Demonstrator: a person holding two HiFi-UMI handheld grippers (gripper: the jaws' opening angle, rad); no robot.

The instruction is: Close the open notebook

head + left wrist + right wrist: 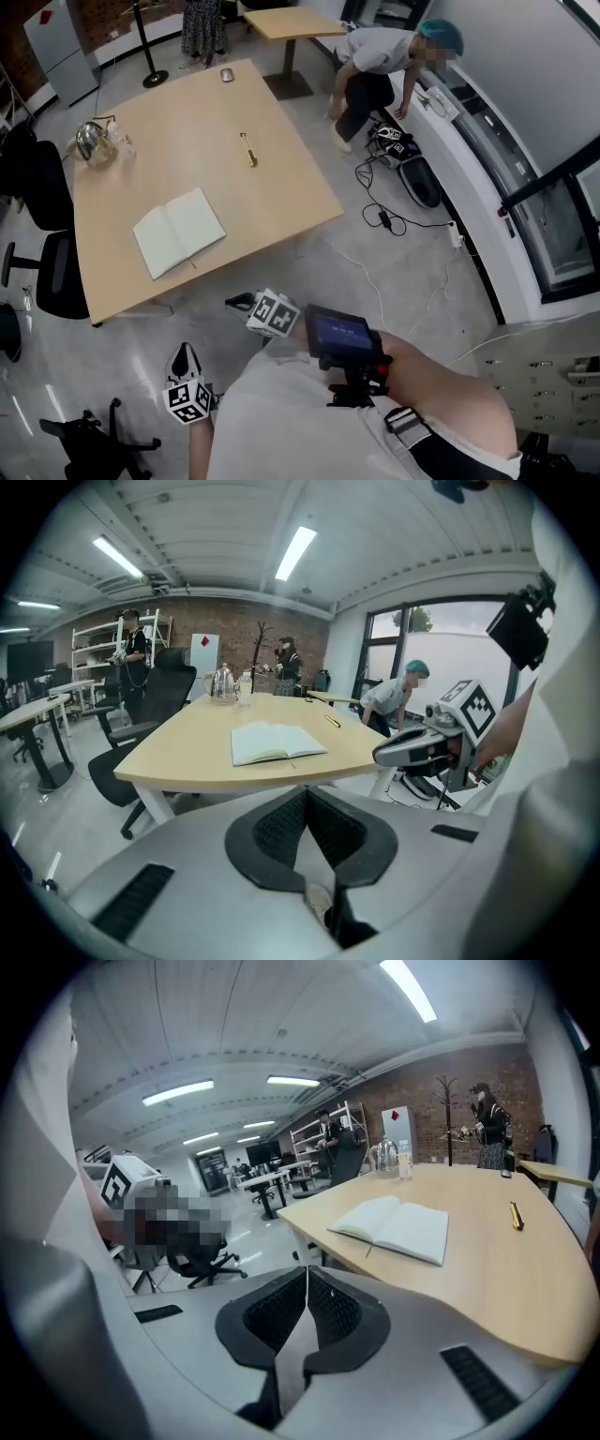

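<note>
The open notebook lies flat with white pages up near the front edge of the wooden table. It shows ahead of both grippers, in the left gripper view and the right gripper view. My left gripper is held low by my body, off the table, jaws together and holding nothing. My right gripper hovers just short of the table's front edge, also shut and holding nothing. Neither touches the notebook.
A yellow pen lies mid-table, a glass kettle at the left edge, a small mouse at the far end. Black office chairs stand left of the table. A person crouches beyond, with cables on the floor.
</note>
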